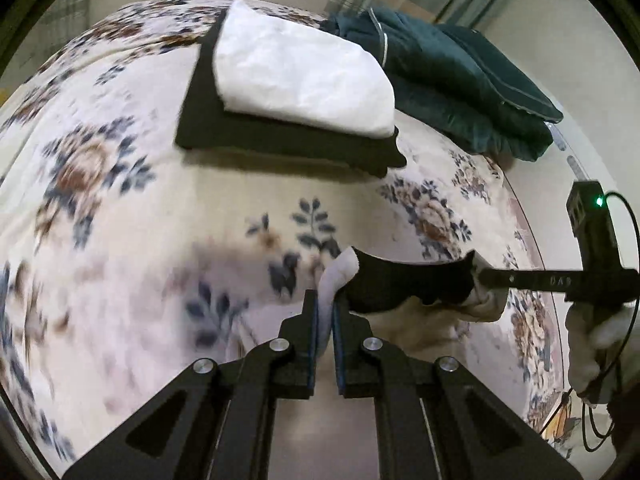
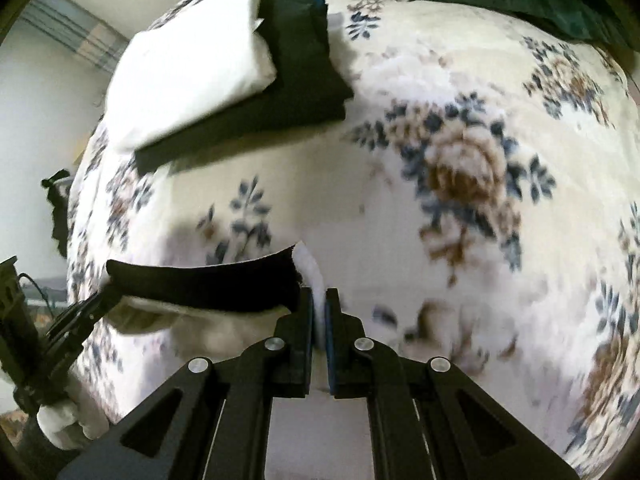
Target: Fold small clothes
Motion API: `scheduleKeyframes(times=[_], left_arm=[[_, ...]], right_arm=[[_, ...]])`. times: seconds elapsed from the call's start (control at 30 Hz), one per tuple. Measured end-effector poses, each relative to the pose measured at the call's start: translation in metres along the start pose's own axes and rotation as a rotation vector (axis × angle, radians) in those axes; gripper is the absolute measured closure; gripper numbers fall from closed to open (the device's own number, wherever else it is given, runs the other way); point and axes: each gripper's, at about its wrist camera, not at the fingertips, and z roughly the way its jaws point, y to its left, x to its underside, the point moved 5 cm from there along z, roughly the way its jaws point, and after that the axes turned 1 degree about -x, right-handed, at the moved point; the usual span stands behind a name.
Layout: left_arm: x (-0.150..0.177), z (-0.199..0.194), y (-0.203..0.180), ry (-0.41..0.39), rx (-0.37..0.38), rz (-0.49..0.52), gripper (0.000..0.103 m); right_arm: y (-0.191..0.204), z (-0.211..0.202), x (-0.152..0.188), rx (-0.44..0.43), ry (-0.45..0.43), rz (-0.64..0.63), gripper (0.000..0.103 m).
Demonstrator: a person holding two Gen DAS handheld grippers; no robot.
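Note:
A small white garment with a black band (image 1: pixel 408 282) hangs stretched between my two grippers above the floral bedspread. My left gripper (image 1: pixel 325 304) is shut on its left white corner. My right gripper (image 2: pixel 319 300) is shut on the other white corner, and the black band (image 2: pixel 200 282) runs off to the left towards the left gripper (image 2: pixel 90 310). The right gripper also shows in the left wrist view (image 1: pixel 486 278), at the garment's right end. Further back lies a stack of folded clothes, a white piece (image 1: pixel 304 72) on a black piece (image 1: pixel 288 140).
The floral bedspread (image 1: pixel 100 208) covers the whole bed. Dark green folded bedding (image 1: pixel 460 76) lies at the far right of the bed, near the wall. The folded stack also shows in the right wrist view (image 2: pixel 200 68), at upper left. The bed's edge is at the right in the left wrist view.

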Motion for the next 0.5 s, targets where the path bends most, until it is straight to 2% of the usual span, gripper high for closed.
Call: scheduleKeyframes(times=[0.17, 0.37, 0.5], left_arm=[[0.053, -0.024, 0.010, 0.008, -0.004, -0.083, 0.098], [0.132, -0.015, 0.033, 0.143, -0.038, -0.168, 0.098], [0.168, -0.015, 0.046, 0.243, -0.030, -0.250, 0.096]], right_arm=[[-0.002, -0.006, 0.076, 0.017, 0.047, -0.016, 0.097], [-0.012, 0.021, 0.149, 0.011, 0.152, -0.004, 0.098], [-0.027, 0.045, 0.185, 0.006, 0.268, 0.013, 0.097]])
